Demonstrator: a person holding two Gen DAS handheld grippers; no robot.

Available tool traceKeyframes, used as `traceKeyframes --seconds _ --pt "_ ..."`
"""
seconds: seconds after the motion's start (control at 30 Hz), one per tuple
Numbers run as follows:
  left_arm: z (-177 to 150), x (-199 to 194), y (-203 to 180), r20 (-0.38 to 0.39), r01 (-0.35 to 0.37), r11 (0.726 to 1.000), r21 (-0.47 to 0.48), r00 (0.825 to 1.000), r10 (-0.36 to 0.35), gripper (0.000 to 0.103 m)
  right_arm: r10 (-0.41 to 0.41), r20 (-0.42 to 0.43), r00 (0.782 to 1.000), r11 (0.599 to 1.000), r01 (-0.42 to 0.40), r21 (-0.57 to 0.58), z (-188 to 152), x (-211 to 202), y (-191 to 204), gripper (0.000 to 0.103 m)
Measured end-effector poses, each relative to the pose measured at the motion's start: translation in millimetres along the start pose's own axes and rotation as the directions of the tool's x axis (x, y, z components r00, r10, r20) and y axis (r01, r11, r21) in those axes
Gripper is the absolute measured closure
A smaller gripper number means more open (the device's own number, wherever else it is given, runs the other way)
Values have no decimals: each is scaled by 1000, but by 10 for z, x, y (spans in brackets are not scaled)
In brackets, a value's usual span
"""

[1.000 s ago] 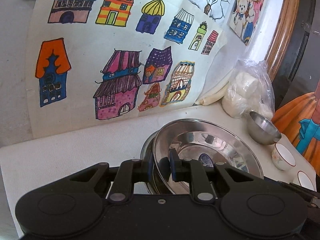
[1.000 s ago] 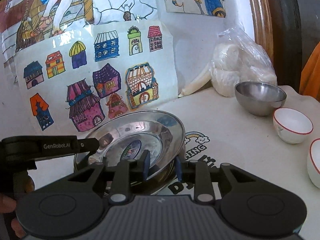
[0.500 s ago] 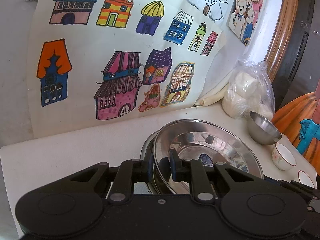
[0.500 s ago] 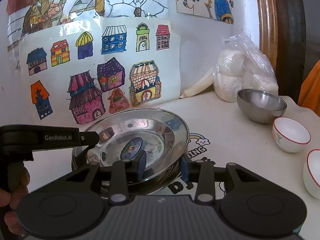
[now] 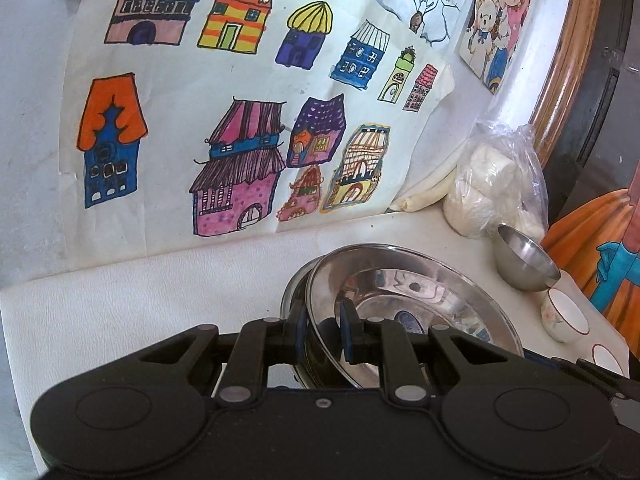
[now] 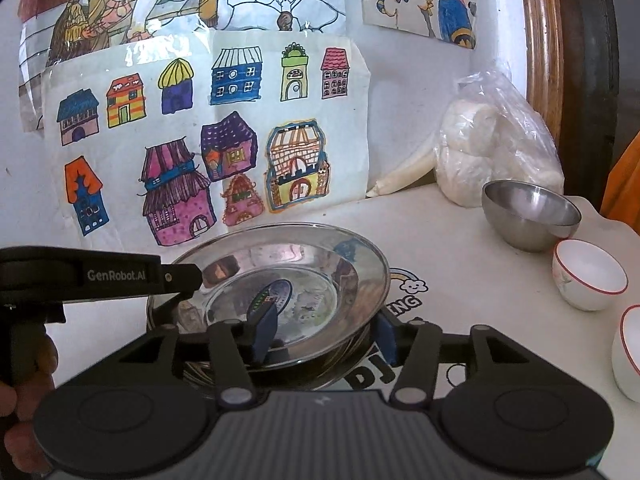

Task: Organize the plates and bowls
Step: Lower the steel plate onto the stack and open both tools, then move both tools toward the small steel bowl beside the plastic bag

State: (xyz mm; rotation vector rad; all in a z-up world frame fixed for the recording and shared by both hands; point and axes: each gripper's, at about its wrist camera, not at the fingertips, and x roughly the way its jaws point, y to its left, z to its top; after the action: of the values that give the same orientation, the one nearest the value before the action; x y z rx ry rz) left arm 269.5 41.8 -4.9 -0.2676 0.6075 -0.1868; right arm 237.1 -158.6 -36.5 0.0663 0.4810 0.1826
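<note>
Steel catches the light on a wide plate [image 6: 280, 280] that sits tilted on top of another steel dish [image 5: 294, 300] on the white counter [image 5: 120, 304], in front of a paper sheet of drawn houses [image 5: 240, 120] taped to the wall. The left gripper [image 5: 322, 330] has its jaws clenched on the plate's near-left rim, one blue pad outside the rim and one inside it. In the right wrist view the same tool reaches in from the left edge, held by a hand [image 6: 24, 400], its tip at the plate's left rim.

The right gripper [image 6: 324, 332] stands at the near edge of the plate with its jaws opening. The left pad [image 6: 264, 328] is over the inside of the plate and the right pad is outside the rim, clear of the metal, so the rim lies between them without being pressed.

Farther right on the counter a small steel bowl [image 6: 528, 216] rests in front of a clear plastic bag [image 6: 492, 148] of white lumps. Just beside that bowl is a white cup [image 6: 588, 276] with a red rim, and a second white cup [image 6: 630, 348] of the same kind is cut off by the frame edge. A printed rainbow and dark letters [image 6: 404, 292] show on the counter cover by the plate. A rolled white paper [image 6: 400, 176] leans against the wall by the bag.
</note>
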Motion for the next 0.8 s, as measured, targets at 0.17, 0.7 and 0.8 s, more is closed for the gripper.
traceKeyframes --seconds 0.17,0.7,0.8 --pt "5 -30 12 10 4 1000 -8 1000 -4 83 -1 -4 1000 1000 1 -5 9 29 12 34" --pt "110 -367 -48 115 -60 998 -13 991 61 9 22 20 1000 999 -23 40 -42 -107 -89 4" --pt "130 -451 -160 142 -70 998 2 988 69 1 7 57 998 998 -11 65 -23 -298 -213 2"
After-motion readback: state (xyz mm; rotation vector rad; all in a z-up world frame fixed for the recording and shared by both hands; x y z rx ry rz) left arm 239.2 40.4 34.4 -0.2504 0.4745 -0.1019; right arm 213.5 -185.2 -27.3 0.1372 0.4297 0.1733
